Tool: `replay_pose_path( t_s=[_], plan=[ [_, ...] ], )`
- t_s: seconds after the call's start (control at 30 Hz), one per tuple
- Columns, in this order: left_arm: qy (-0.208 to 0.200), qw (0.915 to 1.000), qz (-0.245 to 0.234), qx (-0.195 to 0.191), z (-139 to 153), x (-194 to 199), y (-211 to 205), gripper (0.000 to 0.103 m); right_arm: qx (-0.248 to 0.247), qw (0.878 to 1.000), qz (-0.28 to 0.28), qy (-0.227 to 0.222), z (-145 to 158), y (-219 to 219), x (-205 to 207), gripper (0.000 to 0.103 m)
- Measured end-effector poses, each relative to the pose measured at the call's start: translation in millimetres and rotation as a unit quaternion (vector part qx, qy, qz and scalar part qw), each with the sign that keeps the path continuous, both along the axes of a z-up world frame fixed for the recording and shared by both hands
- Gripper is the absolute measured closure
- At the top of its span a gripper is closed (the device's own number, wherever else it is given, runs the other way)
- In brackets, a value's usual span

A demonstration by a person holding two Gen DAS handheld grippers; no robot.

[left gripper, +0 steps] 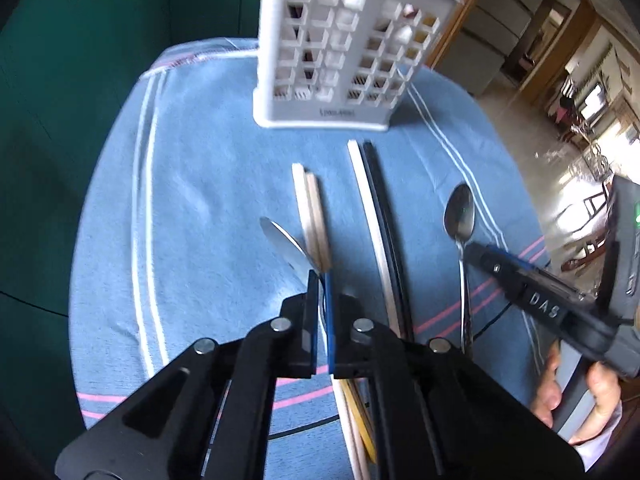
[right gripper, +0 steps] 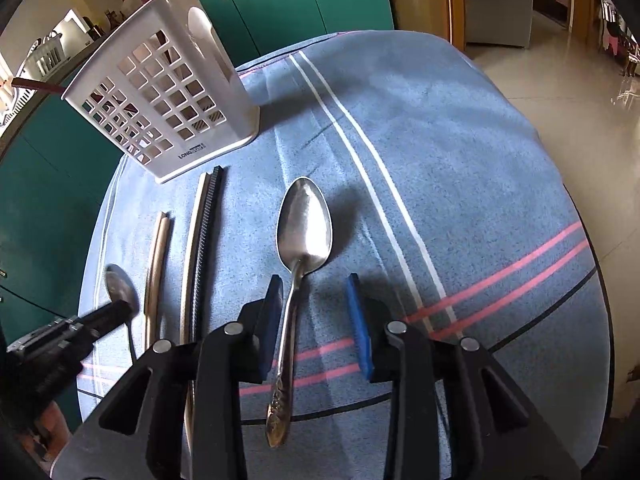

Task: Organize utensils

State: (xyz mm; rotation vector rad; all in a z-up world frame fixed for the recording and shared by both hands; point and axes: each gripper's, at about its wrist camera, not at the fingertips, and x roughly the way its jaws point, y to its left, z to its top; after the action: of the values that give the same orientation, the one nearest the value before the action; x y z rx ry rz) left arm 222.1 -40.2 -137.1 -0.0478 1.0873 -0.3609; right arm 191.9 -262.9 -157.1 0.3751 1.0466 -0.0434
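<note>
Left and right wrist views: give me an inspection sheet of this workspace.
Surface: blue striped cloth.
Job's things: white utensil holder upright; large spoon, small spoon, wooden sticks and white and black sticks lying on the cloth.
Clutter: nothing seen.
Grippers: left gripper shut on the small spoon's handle; right gripper open, astride the large spoon's handle.
Cables: nothing seen.
Surroundings: green cabinets, shiny floor.

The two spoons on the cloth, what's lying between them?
Between the small spoon and the large spoon lie a pale chopstick pair and a white-and-black pair, seen in the right wrist view.
</note>
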Motion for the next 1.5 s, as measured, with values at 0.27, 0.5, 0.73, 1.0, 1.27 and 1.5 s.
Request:
replay_pose_path(
  t_s=[0.27, 0.5, 0.73, 1.0, 1.27, 1.5],
  plan=[
    [-0.023, 0.9988, 0.044, 0.001, 17, 13, 29, 0.079, -0.001, 1.0, -0.005, 0.001, 1, -2, -1, 0.069],
    [0.021, 0.998, 0.059, -0.004, -10, 26, 46, 0.067, -0.004, 1.0, -0.011, -0.006, 4, -10, 10, 0.065],
    [0.042, 0.9979, 0.044, -0.021, -27, 30, 38, 0.06, 0.019, 0.998, 0.041, -0.033, 3, -10, 41, 0.064],
    [0.041, 0.9982, 0.039, -0.022, -27, 39, 33, 0.07, 0.047, 0.996, 0.075, -0.032, -9, -19, 59, 0.068],
    [0.037, 0.9978, 0.044, -0.034, -22, 37, 37, 0.098, 0.06, 0.994, 0.079, -0.043, -3, -20, 44, 0.101],
    [-0.019, 0.9977, 0.06, -0.024, 12, 24, 43, 0.1, -0.027, 0.993, 0.064, -0.095, 45, -7, 19, 0.101]
  ],
)
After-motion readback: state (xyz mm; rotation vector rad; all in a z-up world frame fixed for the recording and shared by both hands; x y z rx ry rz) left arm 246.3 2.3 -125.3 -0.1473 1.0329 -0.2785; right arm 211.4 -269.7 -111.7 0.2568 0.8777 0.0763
